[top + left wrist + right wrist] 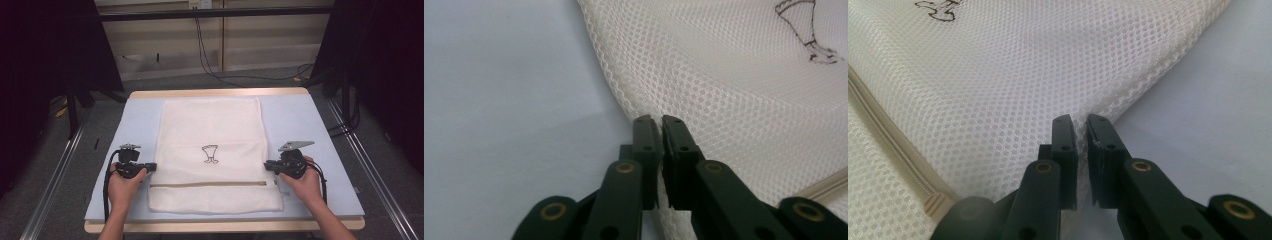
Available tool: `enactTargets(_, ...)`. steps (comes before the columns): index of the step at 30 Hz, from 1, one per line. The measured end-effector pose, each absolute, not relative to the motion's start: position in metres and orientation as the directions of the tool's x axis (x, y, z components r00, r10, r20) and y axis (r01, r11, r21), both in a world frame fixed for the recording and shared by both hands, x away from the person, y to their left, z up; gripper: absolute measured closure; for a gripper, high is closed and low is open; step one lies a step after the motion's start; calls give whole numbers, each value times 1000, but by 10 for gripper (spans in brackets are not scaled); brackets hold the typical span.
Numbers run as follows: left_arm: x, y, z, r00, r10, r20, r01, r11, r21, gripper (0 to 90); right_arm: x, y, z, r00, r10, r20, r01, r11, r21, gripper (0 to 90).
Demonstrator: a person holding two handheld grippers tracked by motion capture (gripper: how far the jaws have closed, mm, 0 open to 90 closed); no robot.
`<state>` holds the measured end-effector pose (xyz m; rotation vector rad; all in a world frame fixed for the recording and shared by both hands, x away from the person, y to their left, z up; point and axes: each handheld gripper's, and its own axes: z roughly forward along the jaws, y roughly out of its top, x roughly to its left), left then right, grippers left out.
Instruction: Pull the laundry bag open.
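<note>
We find the left gripper [655, 120] and right gripper [1079, 119] each clenched on a side edge of the mesh bag [210, 135]; we advise lifting both evenly, keeping the fabric taut.

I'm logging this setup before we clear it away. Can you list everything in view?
mesh bag: one, white, flat on the mat's middle, small dark drawing on it
zip: one, beige, across the bag near the person's end
mat: one, pale blue, covers the table
table: one, light wood, edge shows round the mat
cables: several, black, on the floor beyond the table
left tongs: black, shut on the bag's left edge
right tongs: black, shut on the bag's right edge
hands: two, each holding tongs
</note>
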<state>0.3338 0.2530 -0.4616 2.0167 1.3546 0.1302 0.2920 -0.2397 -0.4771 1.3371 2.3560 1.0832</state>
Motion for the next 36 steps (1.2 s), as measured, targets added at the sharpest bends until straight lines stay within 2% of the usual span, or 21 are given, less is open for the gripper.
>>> enactTargets(3,329,252,-455,432,844,-319,779,-171,603,700,287,-241,-474,-576,806,132,623,329,710,735)
enactTargets(4,328,252,-453,443,833,-331,780,-177,600,667,284,-241,-472,-581,807,111,609,339,717,731)
enactTargets(8,321,237,-444,489,804,-338,763,-206,613,628,271,-245,-467,-626,774,95,554,356,753,716)
enactTargets(12,316,212,-438,536,777,-330,744,-250,620,553,258,-247,-467,-666,741,80,508,373,777,752)
enactTargets(15,314,193,-438,562,748,-352,733,-255,630,515,251,-246,-468,-673,736,74,486,365,794,837)
enactTargets(18,312,176,-439,597,720,-354,722,-290,628,503,249,-246,-468,-679,729,93,485,350,801,900)
enactTargets(29,302,104,-438,719,591,-366,659,-412,630,471,242,-241,-470,-682,728,69,472,367,802,900)
enactTargets(34,300,76,-438,724,528,-443,671,-394,627,514,241,-240,-470,-693,719,57,469,389,793,900)
enactTargets(36,298,63,-438,704,509,-495,701,-385,600,593,240,-240,-470,-699,713,60,470,394,790,900)
